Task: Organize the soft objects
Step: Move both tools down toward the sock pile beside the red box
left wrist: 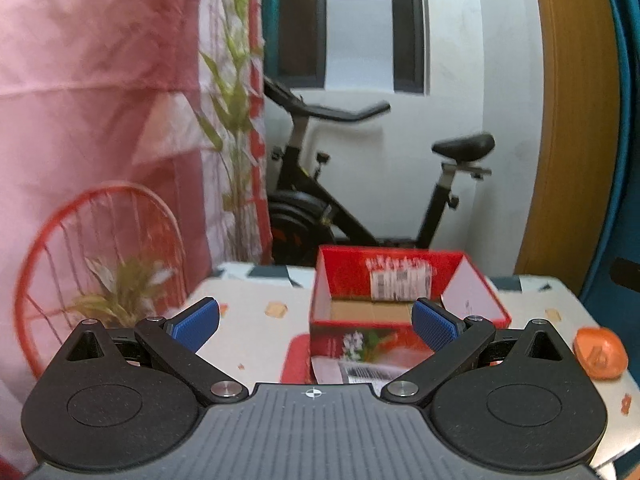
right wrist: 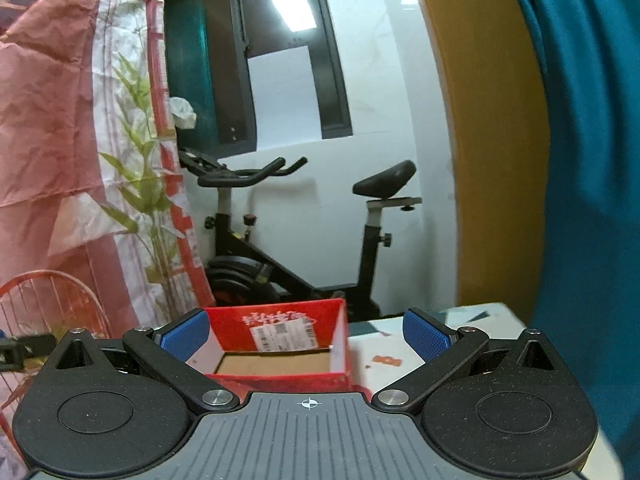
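Pink and white curtain [left wrist: 100, 100], leaf-printed, hangs along the left side of the room, from the top of the view down behind the table.

Teal drape [right wrist: 592, 160] fills the right side, beside an upright wooden panel [right wrist: 492, 140].

Exercise bike [left wrist: 360, 184], black, stands against the far white wall below a dark window [left wrist: 352, 24].

Table [left wrist: 256, 312], pale patterned top, occupies the near ground in both wrist views.

Red wire chair back [left wrist: 96, 264] stands at the table's left edge, in front of the curtain.

Red box [left wrist: 400, 300], open-topped, sits on the table toward the far side; a white label is stuck to its inner far wall and bare cardboard shows at the bottom. Nothing soft is visible inside. It rests on a flat red printed lid or sheet [left wrist: 340, 360] that reaches toward the near edge.

Left gripper [left wrist: 316, 322], empty, both blue-padded fingers spread wide, held above the near table and facing the box; the box's near wall shows between the fingers.

Right gripper [right wrist: 306, 336], empty, likewise spread wide, held low and near, with the box framed between its fingers.

Orange soft object [left wrist: 600, 354], rounded, lies on the table at the right, apart from the box and outside the left gripper's right finger. It does not show in the right wrist view.
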`<move>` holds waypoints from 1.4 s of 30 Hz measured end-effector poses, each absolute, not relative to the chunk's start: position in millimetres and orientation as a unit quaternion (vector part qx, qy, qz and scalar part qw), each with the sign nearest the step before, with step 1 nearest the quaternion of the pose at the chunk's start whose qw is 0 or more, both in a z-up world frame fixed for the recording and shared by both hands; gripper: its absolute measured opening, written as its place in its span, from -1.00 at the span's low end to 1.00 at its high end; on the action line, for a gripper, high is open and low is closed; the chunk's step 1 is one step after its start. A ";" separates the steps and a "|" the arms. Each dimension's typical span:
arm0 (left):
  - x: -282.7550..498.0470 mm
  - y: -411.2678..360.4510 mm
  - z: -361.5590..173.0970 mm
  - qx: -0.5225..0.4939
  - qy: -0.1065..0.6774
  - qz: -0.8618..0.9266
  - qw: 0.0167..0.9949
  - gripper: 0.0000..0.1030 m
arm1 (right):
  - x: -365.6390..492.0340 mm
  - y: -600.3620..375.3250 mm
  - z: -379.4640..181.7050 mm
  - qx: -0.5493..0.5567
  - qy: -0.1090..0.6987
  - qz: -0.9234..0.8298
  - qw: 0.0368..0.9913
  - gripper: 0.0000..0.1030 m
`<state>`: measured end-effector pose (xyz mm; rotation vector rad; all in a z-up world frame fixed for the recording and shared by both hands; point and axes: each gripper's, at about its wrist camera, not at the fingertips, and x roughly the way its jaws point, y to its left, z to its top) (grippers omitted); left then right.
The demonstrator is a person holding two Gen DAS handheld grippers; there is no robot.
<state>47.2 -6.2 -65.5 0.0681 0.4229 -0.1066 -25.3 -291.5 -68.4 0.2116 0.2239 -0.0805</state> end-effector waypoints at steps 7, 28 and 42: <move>89.8 -7.1 -117.9 0.035 0.295 -0.062 0.953 1.00 | 15.5 -285.2 -127.0 0.102 0.165 -0.018 0.981 0.99; 133.8 29.1 -184.7 -0.100 0.328 -0.094 0.934 1.00 | 63.5 -272.5 -218.4 0.100 0.278 0.007 0.955 0.99; 97.6 34.0 -195.6 -0.008 0.349 -0.059 0.935 1.00 | 48.5 -256.4 -231.6 0.085 0.310 0.031 0.946 0.98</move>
